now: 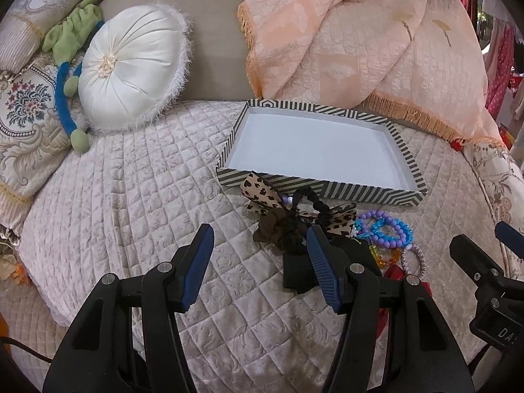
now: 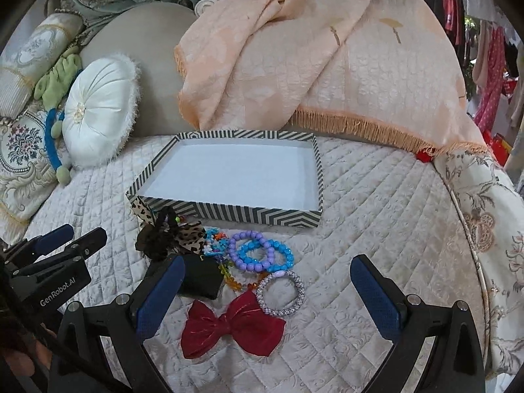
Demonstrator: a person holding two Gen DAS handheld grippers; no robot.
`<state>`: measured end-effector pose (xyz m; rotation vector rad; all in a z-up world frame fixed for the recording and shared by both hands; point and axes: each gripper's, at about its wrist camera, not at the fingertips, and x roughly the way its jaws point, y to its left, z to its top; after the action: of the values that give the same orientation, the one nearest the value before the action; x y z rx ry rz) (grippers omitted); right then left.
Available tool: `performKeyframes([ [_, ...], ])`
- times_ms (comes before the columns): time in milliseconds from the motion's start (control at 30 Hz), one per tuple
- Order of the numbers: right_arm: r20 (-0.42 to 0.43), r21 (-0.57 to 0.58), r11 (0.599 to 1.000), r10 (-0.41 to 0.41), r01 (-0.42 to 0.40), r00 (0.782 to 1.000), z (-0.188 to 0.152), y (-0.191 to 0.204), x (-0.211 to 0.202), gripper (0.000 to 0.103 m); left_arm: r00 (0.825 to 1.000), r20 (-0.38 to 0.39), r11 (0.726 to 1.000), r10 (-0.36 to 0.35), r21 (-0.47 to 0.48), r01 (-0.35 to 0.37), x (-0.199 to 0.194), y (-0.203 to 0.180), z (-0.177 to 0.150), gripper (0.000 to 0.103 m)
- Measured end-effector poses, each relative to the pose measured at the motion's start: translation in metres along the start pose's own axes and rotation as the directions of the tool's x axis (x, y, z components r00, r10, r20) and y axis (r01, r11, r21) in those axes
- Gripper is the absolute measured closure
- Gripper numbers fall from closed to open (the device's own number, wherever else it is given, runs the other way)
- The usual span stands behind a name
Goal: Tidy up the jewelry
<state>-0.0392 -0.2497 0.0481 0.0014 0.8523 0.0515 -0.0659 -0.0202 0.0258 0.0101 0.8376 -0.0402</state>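
Note:
A striped box lid with an empty white inside lies on the quilt. In front of it is a pile: leopard-print bows and dark scrunchies, purple and blue bead bracelets, an orange bead bracelet, a silver beaded ring, a red bow, a black box. My left gripper is open just left of the pile. My right gripper is open, above the red bow and silver ring.
A white round cushion and a green and blue plush toy lie at the back left. A peach fringed throw drapes behind the lid. Floral cushions line the left and right edges. Clothes hang at far right.

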Motion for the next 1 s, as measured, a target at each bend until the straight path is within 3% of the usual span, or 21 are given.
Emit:
performKeyframes([
  [1000, -0.009, 0.003, 0.999, 0.035, -0.035, 0.999, 0.001, 0.011, -0.007, 0.002, 1.000, -0.005, 1.000, 0.001, -0.013, -0.001, -0.005, 0.003, -0.004, 0.044],
])
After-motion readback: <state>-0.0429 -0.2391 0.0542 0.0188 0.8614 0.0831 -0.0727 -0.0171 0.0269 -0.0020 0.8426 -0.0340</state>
